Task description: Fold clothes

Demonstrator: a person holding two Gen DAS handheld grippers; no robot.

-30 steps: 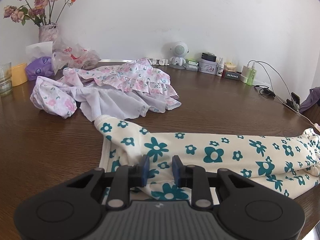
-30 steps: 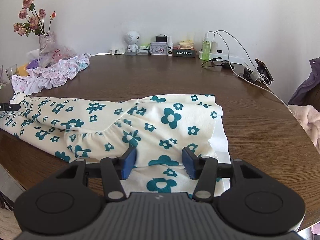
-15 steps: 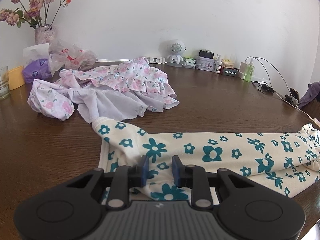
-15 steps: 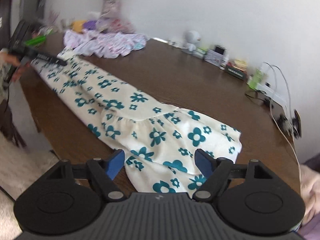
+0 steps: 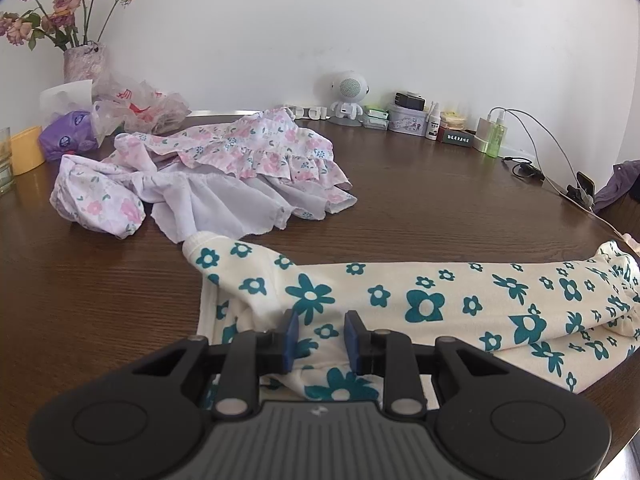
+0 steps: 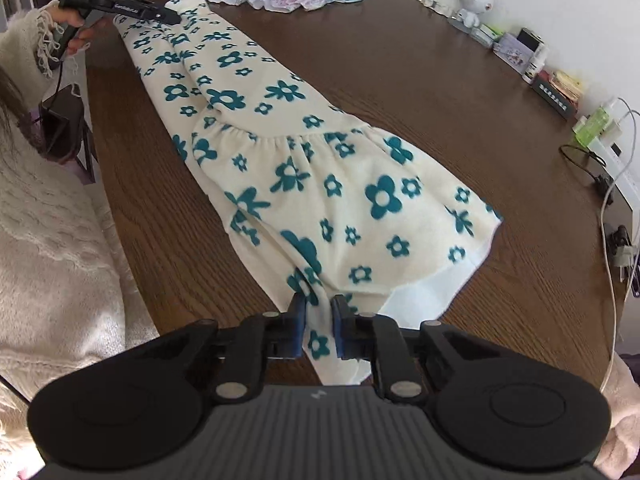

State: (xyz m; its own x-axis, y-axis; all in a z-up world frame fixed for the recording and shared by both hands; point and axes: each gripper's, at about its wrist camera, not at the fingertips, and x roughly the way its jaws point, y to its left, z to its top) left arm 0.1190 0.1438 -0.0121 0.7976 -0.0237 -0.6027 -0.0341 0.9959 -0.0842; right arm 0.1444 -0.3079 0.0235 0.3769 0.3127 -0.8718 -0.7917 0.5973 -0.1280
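A long cream garment with teal flowers (image 6: 320, 184) lies stretched along the brown table (image 6: 400, 80). My right gripper (image 6: 319, 320) is at its wide hem on the near side. Its jaws are closing, with a fold of the hem pinched between the blue pads and lifted slightly. In the left wrist view the same garment (image 5: 420, 304) runs off to the right. My left gripper (image 5: 318, 338) is shut on bunched fabric at the narrow end. The right wrist view shows that left gripper (image 6: 172, 19) at the far end, held by a hand.
A heap of pink floral clothes (image 5: 224, 168) lies at the back left. A vase of flowers (image 5: 82, 64), a yellow cup (image 5: 26, 150) and a white toy robot (image 5: 348, 92) stand by the wall. Cables (image 6: 612, 184) trail on the right. A person's cream sweater (image 6: 52, 240) borders the near edge.
The right gripper opened wide, rolled and tipped downward, then closed on the hem's near edge and rose a little. The left gripper kept its place and grip.
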